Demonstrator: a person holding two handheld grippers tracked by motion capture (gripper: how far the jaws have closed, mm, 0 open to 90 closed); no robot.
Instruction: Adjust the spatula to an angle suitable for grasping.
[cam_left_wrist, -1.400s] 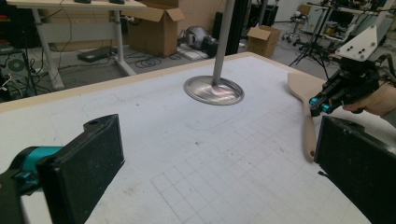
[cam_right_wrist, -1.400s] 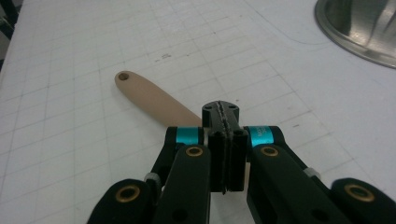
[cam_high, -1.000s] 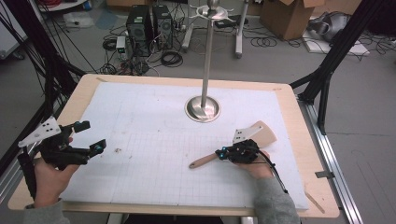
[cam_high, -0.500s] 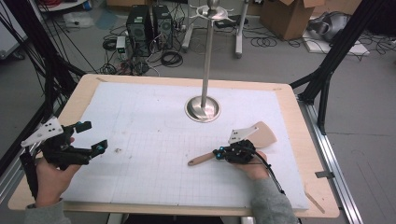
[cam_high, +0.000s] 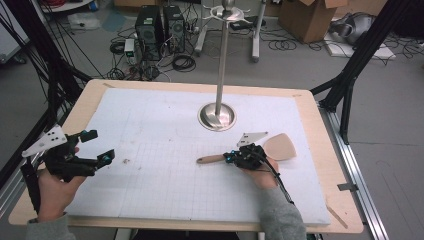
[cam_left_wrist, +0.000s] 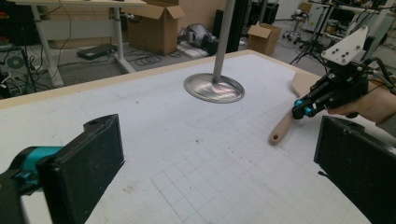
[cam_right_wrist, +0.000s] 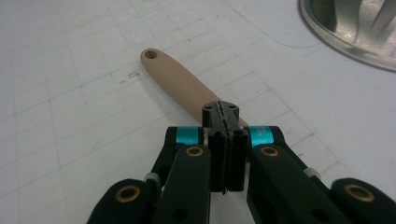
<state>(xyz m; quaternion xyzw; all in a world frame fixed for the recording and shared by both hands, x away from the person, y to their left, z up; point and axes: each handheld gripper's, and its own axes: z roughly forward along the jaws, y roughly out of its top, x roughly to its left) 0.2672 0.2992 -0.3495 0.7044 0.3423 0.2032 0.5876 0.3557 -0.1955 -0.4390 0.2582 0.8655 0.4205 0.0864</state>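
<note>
Right gripper (cam_high: 231, 158) is clamped on the spatula (cam_high: 280, 147) near the stand (cam_high: 217, 116), not lifted yet; left gripper (cam_high: 97, 147) gapes empty.

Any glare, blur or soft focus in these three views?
High view: even light, slightly soft throughout, mild sheen on the stand's metal base. Left gripper view: bright streaks of glare on that base; the near pads look soft. Right gripper view: the spatula handle is fairly sharp, the right gripper a bit soft up close, and reflections on the base rim.
</note>
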